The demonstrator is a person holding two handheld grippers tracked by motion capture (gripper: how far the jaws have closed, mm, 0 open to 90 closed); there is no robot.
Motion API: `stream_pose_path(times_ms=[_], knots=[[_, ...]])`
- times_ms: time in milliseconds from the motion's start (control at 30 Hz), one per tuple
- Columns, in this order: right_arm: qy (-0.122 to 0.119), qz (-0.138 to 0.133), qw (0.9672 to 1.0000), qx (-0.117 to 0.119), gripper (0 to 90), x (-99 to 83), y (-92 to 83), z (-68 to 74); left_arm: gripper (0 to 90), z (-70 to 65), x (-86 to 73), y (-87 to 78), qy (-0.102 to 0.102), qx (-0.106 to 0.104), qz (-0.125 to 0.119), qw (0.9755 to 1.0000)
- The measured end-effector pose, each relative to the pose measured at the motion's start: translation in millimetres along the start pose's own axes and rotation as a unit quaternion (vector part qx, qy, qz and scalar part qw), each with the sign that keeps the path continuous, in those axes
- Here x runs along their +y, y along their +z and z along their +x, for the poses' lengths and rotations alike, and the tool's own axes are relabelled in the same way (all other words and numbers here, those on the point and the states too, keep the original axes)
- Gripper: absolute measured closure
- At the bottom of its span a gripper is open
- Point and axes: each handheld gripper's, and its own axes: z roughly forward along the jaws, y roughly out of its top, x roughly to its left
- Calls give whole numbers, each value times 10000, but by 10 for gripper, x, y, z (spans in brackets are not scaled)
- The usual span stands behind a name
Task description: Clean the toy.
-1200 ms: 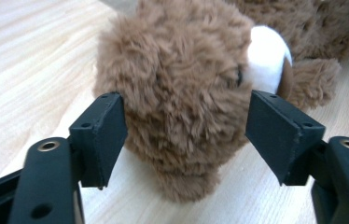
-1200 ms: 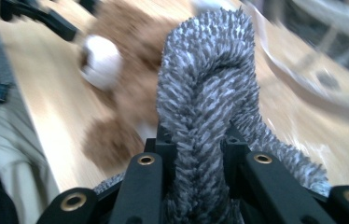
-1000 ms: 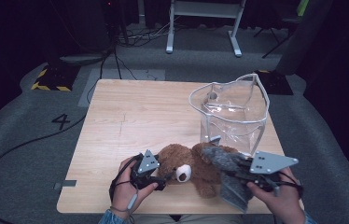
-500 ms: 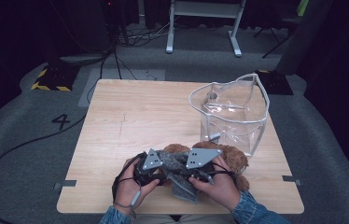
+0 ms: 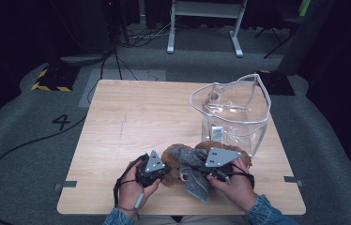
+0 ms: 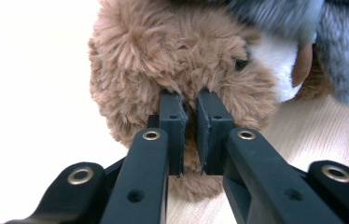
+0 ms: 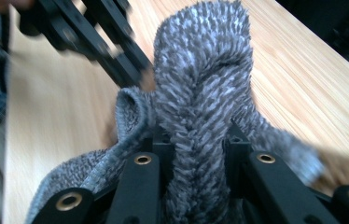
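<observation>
A brown teddy bear (image 5: 171,153) lies near the table's front edge, partly covered by a grey fuzzy cloth (image 5: 195,182). My left gripper (image 5: 165,169) has just been closing and now pinches the fur of the bear's head (image 6: 163,51) between its jaws (image 6: 190,112). In that same view the grey cloth (image 6: 345,51) hangs over the bear's snout. My right gripper (image 5: 198,169) is shut on the grey cloth (image 7: 200,56), which bulges up between its jaws (image 7: 193,135). Behind the cloth, the left gripper (image 7: 93,37) crosses the right gripper view, blurred.
A clear plastic bag (image 5: 232,110) stands open at the back right of the wooden table (image 5: 141,112), just behind the bear. Cables, a white stand and a floor mark "4" lie beyond the table.
The right hand has carried the grey cloth leftward and down onto the bear. The left gripper's jaws have closed on the bear's head; that hand stayed in place.
</observation>
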Motion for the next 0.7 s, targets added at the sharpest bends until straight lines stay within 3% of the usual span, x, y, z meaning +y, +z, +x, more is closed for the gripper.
stream_pose_path(times_ms=[100, 300, 500, 533, 567, 700], knots=[[97, 102, 9997, -195, 743, -145, -147, -54, 806, 18, -9, 10, -24, -103, 20, 9999], [300, 131, 9979, -564, 742, -309, -436, -102, 789, 5, -10, 40, 3, -55, 159, 9999], [539, 184, 9939, -945, 740, -439, -692, -135, 764, 10, -10, 31, -13, -65, 147, 9999], [732, 202, 9912, -1088, 739, -520, -810, -180, 761, 10, -8, 28, -7, -72, 152, 9999], [732, 202, 9912, -1088, 739, -520, -810, -180, 758, 10, -8, 28, -7, -72, 152, 9999], [998, 371, 9851, -1354, 739, -731, -993, -290, 743, 9, -6, 27, -7, -67, 163, 9998]])
